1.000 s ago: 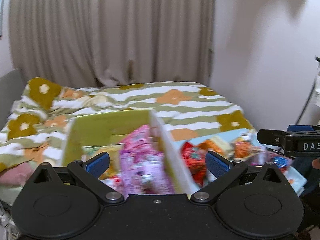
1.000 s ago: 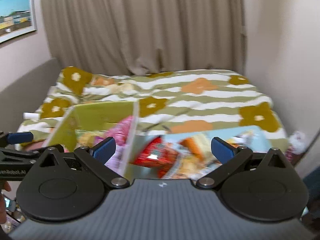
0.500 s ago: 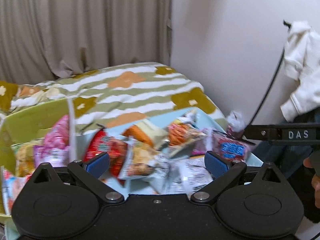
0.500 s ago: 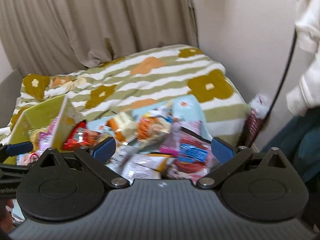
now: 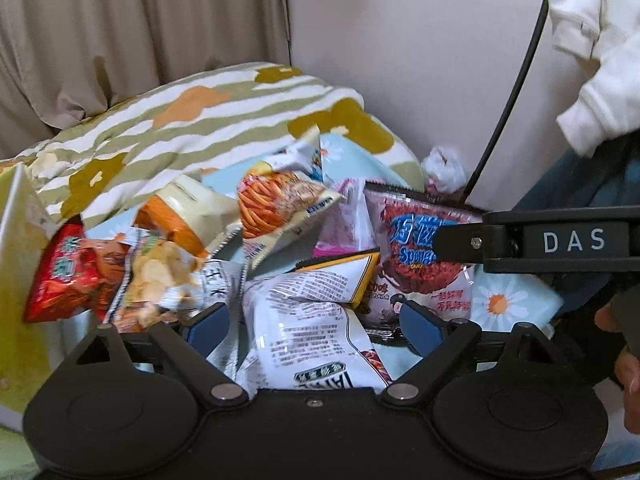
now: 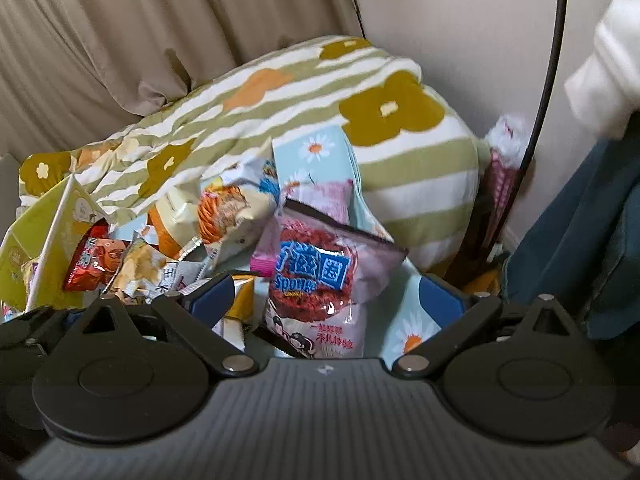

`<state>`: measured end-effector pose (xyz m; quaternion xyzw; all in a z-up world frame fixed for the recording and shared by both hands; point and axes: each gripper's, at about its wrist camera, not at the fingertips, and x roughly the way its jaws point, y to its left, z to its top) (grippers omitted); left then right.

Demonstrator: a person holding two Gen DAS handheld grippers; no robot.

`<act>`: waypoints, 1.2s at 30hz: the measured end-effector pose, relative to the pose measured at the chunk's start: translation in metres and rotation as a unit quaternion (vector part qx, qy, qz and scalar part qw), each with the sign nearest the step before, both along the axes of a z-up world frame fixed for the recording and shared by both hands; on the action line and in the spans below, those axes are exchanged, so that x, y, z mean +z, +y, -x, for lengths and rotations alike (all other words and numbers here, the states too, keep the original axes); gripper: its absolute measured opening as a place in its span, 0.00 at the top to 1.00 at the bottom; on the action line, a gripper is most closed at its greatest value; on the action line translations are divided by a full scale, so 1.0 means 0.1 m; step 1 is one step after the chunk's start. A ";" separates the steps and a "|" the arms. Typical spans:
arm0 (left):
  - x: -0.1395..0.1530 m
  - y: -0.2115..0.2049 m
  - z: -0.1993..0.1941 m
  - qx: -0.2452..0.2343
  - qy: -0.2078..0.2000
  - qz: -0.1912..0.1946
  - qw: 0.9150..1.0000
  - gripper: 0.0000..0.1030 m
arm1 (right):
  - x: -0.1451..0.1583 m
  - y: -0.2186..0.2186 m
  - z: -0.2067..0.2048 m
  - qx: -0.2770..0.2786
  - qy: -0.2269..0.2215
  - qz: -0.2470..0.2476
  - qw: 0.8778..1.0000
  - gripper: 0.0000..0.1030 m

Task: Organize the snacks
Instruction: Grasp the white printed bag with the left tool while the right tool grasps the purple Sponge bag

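Several loose snack packets are heaped on a light blue daisy cloth point(image 5: 504, 300) on the bed. My left gripper point(image 5: 316, 326) hangs low over the heap. Its jaws are closing, with a white packet with black print point(image 5: 304, 320) between the blue pads, which stand apart from it. My right gripper point(image 6: 326, 298) is open around a purple packet with blue lettering point(image 6: 320, 276), without pressing on it. In the left wrist view, one finger of the right gripper point(image 5: 452, 242) reaches over that purple packet point(image 5: 412, 256). A green box point(image 5: 16, 248) with packets inside stands at the left.
A red packet point(image 5: 60, 272), an orange noodle packet point(image 5: 276, 204) and a chip packet point(image 5: 156, 276) lie further left. The striped flower duvet point(image 5: 208, 120) runs back to the curtain. A wall, a black cable point(image 5: 508, 108), a white garment and a person's hand point(image 5: 628, 364) are on the right.
Both views have swung right, from the green box to the loose heap, and dropped closer to it. The left gripper's pads have come somewhat nearer each other.
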<state>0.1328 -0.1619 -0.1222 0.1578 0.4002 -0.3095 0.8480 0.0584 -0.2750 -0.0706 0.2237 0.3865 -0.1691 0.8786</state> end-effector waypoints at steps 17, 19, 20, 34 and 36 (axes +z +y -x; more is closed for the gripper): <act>-0.41 -0.15 -0.12 -0.002 0.008 -0.066 0.998 0.31 | -0.44 -0.03 -0.22 -0.019 0.025 -0.038 0.999 0.00; -0.40 -0.14 -0.15 0.002 0.011 -0.064 0.998 0.38 | -0.44 -0.02 -0.24 -0.022 0.025 -0.040 0.999 0.00; -0.39 -0.12 -0.17 0.006 0.015 -0.060 0.998 0.38 | -0.45 -0.02 -0.25 -0.023 0.025 -0.042 0.999 0.00; -0.31 0.02 -0.21 0.032 0.035 -0.032 0.998 0.45 | -0.55 -0.05 -0.38 -0.034 0.035 -0.055 0.997 0.00; -0.30 0.03 -0.20 0.034 0.034 -0.029 0.998 0.45 | -0.57 -0.05 -0.40 -0.033 0.035 -0.055 0.997 0.00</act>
